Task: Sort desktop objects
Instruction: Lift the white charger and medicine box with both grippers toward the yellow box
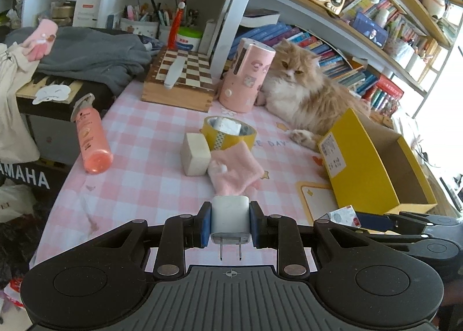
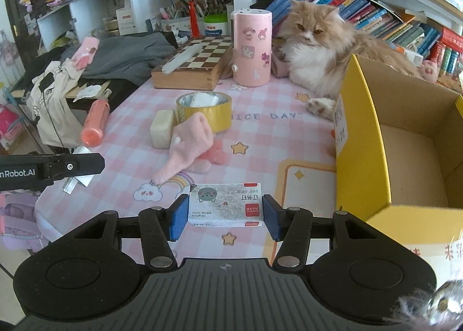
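My left gripper (image 1: 230,225) is shut on a white charger plug (image 1: 230,222), prongs pointing back at the camera, held above the pink checked tablecloth (image 1: 139,157). My right gripper (image 2: 225,216) has its blue pads on either side of a small staples box (image 2: 225,208) lying on the cloth; its jaws stand slightly wider than the box. The box also shows in the left wrist view (image 1: 343,215). An open yellow cardboard box (image 2: 405,140) stands to the right, also seen in the left wrist view (image 1: 373,163).
On the cloth lie a yellow tape roll (image 2: 207,111), a beige block (image 2: 162,132), a pink glove (image 2: 188,145) and a pink bottle (image 1: 91,142). A cat (image 2: 324,53), a pink cylinder (image 2: 251,47) and a chessboard box (image 2: 194,67) are behind.
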The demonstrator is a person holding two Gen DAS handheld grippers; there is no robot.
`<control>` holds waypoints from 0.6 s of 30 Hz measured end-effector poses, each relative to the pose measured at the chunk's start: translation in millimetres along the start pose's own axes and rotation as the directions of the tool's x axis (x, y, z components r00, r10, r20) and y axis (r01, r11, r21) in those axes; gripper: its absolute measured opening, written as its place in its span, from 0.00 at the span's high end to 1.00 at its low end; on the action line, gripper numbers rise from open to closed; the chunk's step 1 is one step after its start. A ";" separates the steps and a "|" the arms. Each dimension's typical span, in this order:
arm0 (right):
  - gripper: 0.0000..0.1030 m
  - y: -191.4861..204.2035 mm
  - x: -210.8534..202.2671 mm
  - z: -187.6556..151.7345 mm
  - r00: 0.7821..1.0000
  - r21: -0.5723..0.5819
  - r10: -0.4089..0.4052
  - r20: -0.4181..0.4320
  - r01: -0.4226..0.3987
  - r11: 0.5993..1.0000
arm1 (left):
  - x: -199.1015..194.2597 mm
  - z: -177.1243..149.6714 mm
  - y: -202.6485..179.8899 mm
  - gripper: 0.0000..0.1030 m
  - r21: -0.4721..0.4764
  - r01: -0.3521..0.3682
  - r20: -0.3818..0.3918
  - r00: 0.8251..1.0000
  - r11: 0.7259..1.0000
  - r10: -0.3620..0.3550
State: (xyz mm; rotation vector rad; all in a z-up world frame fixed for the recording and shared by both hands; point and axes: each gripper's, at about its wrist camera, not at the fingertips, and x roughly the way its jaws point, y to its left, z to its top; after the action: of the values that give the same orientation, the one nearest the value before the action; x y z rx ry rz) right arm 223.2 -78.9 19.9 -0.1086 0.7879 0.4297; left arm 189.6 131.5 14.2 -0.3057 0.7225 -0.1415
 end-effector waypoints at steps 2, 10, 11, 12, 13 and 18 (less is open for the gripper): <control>0.51 2.7 -3.8 -3.4 1.000 0.002 -0.005 0.001 0.005 1.000 | -4.5 -2.3 0.6 0.76 -0.004 0.009 -0.003 1.000 1.000 -0.009; 0.51 11.0 -18.5 -18.3 1.000 0.041 -0.011 -0.006 0.011 0.999 | -14.8 -11.1 -3.6 0.76 0.020 0.055 -0.020 0.998 0.998 -0.054; 0.51 11.8 -20.2 -20.1 1.000 0.046 -0.013 -0.006 0.013 0.999 | -16.0 -13.0 -5.2 0.76 0.025 0.062 -0.023 0.998 0.998 -0.061; 0.51 12.9 -22.4 -22.2 1.000 0.050 -0.016 -0.005 0.016 0.999 | -17.3 -14.8 -6.6 0.76 0.033 0.070 -0.027 0.997 0.997 -0.069; 0.51 14.0 -24.1 -23.8 1.000 0.053 -0.018 -0.005 0.018 0.998 | -18.5 -16.7 -8.6 0.76 0.044 0.078 -0.032 0.997 0.996 -0.077; 0.51 21.2 -31.8 -33.1 1.000 0.064 -0.025 -0.005 0.026 0.998 | -24.1 -22.1 -10.0 0.76 0.064 0.100 -0.046 0.994 0.993 -0.097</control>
State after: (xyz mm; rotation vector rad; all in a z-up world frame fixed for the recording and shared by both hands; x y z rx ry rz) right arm 172.7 -78.6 20.4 -0.0599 0.8032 0.3796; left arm 156.7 122.6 16.9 -0.2763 0.7440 -0.2661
